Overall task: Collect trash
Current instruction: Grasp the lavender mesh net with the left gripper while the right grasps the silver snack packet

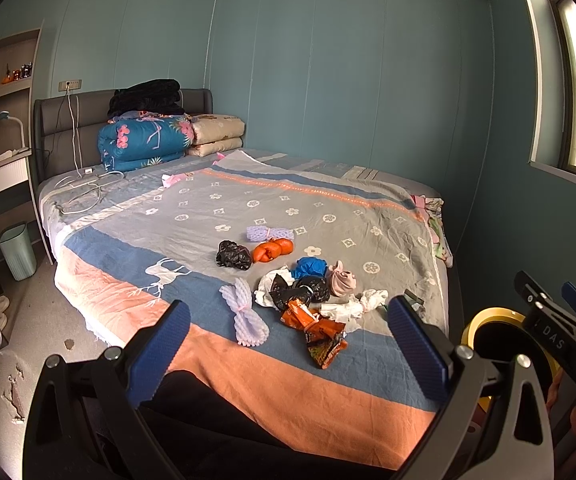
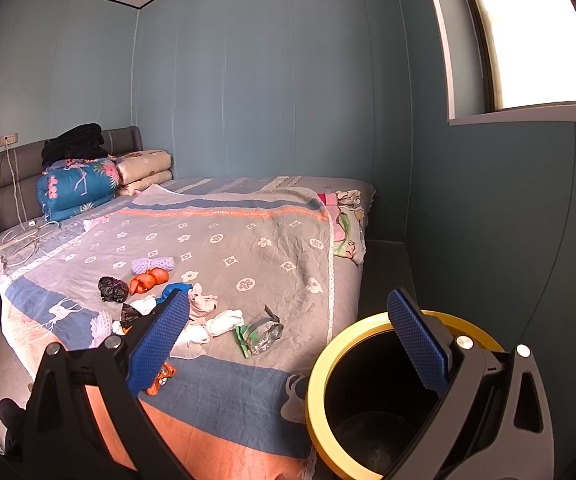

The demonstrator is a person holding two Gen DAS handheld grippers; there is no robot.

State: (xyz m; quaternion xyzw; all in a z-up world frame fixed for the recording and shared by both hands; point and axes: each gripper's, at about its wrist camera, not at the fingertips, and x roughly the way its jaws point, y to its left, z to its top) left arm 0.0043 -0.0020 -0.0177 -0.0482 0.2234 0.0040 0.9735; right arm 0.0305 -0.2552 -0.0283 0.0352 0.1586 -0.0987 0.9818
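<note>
Several pieces of trash lie on the bed's near half: an orange snack wrapper [image 1: 320, 330], a black bag [image 1: 233, 255], an orange bag [image 1: 272, 250], purple foam netting [image 1: 248, 316], white crumpled paper [image 1: 352, 304] and a green-silver wrapper [image 2: 260, 334]. A black bin with a yellow rim [image 2: 372, 396] stands at the bed's right side, also showing in the left wrist view [image 1: 500, 332]. My left gripper [image 1: 288, 340] is open and empty above the near bed edge. My right gripper [image 2: 288, 340] is open and empty, its right finger over the bin's mouth.
The bed [image 1: 216, 208] has folded quilts [image 1: 148, 140] and cables [image 1: 88, 188] at its head. A pale green bin [image 1: 18, 250] stands on the floor at left by a desk. A window [image 2: 528, 32] is in the right wall.
</note>
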